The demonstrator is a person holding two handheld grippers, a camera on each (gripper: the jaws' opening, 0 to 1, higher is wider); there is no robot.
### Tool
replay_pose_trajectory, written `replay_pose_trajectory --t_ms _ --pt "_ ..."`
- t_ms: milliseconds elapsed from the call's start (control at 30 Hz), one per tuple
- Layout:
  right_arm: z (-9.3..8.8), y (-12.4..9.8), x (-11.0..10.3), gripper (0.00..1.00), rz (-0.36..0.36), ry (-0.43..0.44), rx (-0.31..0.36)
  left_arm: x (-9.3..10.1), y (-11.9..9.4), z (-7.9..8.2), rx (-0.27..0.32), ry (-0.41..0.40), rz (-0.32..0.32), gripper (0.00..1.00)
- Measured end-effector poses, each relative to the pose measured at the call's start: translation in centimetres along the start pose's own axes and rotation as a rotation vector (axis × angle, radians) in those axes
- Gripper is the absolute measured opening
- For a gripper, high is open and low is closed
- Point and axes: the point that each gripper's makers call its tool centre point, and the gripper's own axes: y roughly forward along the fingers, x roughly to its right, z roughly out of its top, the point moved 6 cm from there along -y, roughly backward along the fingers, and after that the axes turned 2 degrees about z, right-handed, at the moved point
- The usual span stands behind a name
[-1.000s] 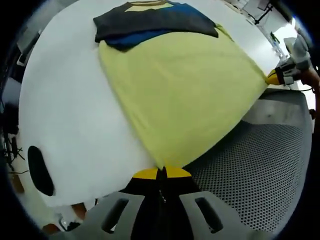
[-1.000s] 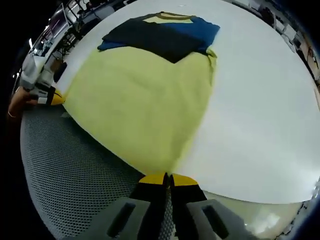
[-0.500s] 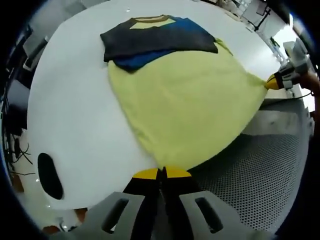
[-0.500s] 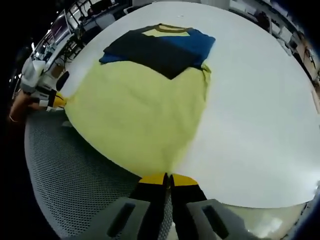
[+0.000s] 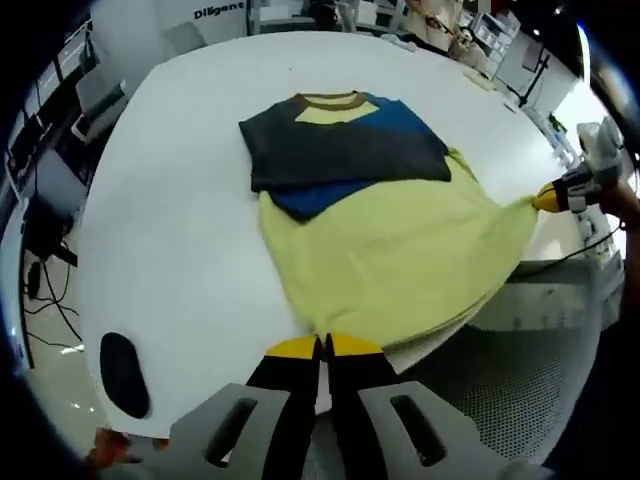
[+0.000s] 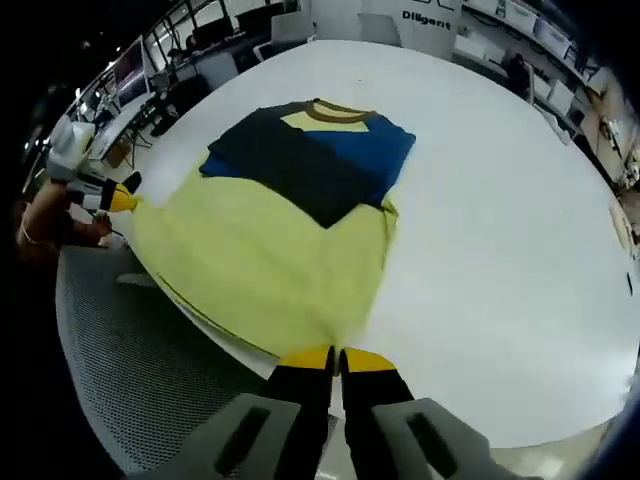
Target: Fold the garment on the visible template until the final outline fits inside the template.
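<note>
A large white counter (image 5: 170, 190) carries the garment (image 5: 390, 250), a soft, limp yellow shirt with dark and blue upper panels already folded over, its hem hanging off the near edge above a perforated grey mat (image 6: 140, 370). Left tool (image 5: 322, 345) and right tool (image 6: 335, 355) are each clamped on a hem corner, the proper hold for light cloth that sags. The left gripper view shows a black oval object (image 5: 124, 373) on the counter; the right gripper view shows desks behind.
</note>
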Motion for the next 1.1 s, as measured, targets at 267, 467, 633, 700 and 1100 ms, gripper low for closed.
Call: replay_pose_trajectory --t_ms 267,467,633,700,1100 --pt "3.7 -0.7 1.7 0.0 -0.038 0.023 0.12 -0.9 -0.6 3.1 0.086 -0.022 0.024 0.0" --pt "6.2 -0.6 2.7 0.0 -0.032 0.037 0.18 -1.7 -0.8 5.9 0.149 -0.015 0.039 0.0" --pt "7.7 -0.7 3.6 0.0 -0.043 0.037 0.204 -2.2 -0.8 8.2 0.194 -0.02 0.045 0.0" --pt "8.5 -0.7 4.2 0.0 -0.048 0.043 0.221 -2.5 -0.6 9.1 0.204 -0.014 0.048 0.0" --pt "12.5 0.1 6.2 0.0 -0.036 0.059 0.282 -3.9 0.5 13.3 0.269 -0.061 0.035 0.0"
